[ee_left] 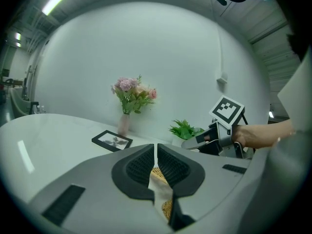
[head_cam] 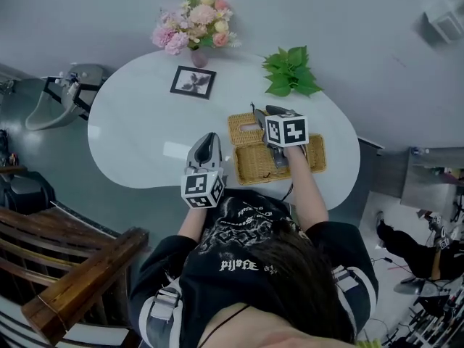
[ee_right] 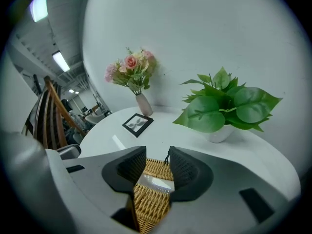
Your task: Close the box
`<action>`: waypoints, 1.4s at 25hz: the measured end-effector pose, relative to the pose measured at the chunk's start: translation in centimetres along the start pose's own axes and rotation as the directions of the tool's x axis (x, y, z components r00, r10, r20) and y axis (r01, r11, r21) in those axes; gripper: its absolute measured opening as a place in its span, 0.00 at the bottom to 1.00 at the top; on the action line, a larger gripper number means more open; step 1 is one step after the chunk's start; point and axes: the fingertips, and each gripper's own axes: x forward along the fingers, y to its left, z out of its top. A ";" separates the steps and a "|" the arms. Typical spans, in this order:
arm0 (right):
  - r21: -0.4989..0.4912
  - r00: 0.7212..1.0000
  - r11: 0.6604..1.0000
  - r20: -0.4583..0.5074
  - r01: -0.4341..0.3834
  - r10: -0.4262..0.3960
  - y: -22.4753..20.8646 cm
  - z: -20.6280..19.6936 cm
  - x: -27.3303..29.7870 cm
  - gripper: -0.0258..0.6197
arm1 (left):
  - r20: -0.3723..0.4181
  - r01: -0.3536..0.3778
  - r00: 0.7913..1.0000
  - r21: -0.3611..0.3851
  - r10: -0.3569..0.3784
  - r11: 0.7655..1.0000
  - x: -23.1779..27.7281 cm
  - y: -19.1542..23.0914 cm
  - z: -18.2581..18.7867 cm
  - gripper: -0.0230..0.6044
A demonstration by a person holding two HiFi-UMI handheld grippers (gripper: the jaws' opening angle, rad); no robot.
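A flat wicker box (head_cam: 252,164) lies on the white table (head_cam: 145,122), right of centre near the front edge. My right gripper (head_cam: 270,114) hovers over it, pointing away from me, with its marker cube above the box's middle. In the right gripper view its jaws (ee_right: 157,162) stand open, and past them lie the woven lid (ee_right: 151,199) and a shiny strip (ee_right: 155,183). The pads press on nothing. My left gripper (head_cam: 206,138) sits left of the box, apart from it. Its jaws (ee_left: 155,152) are shut, with a sliver of wicker (ee_left: 168,206) showing below.
At the far side of the table stand a vase of pink flowers (head_cam: 197,27), a black picture frame (head_cam: 193,82) and a green potted plant (head_cam: 290,71). A wooden chair (head_cam: 72,267) stands at my left, close to the table's front edge.
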 end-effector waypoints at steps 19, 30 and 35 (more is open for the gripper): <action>-0.009 0.962 1.000 -0.274 -0.007 0.005 -1.8 -0.3 7.5 0.30 | -0.007 0.043 0.999 0.018 -0.043 0.999 0.6 0.8 0.4 0.10; -0.047 0.904 0.999 -0.427 -0.020 -0.002 -2.3 -1.9 10.7 0.28 | -0.011 0.037 0.999 0.035 -0.036 0.999 0.4 2.9 0.6 0.10; -0.094 0.866 0.994 -0.500 -0.053 -0.001 -1.9 -2.2 11.4 0.27 | 0.001 0.043 0.999 0.028 -0.043 0.999 0.8 3.7 1.1 0.10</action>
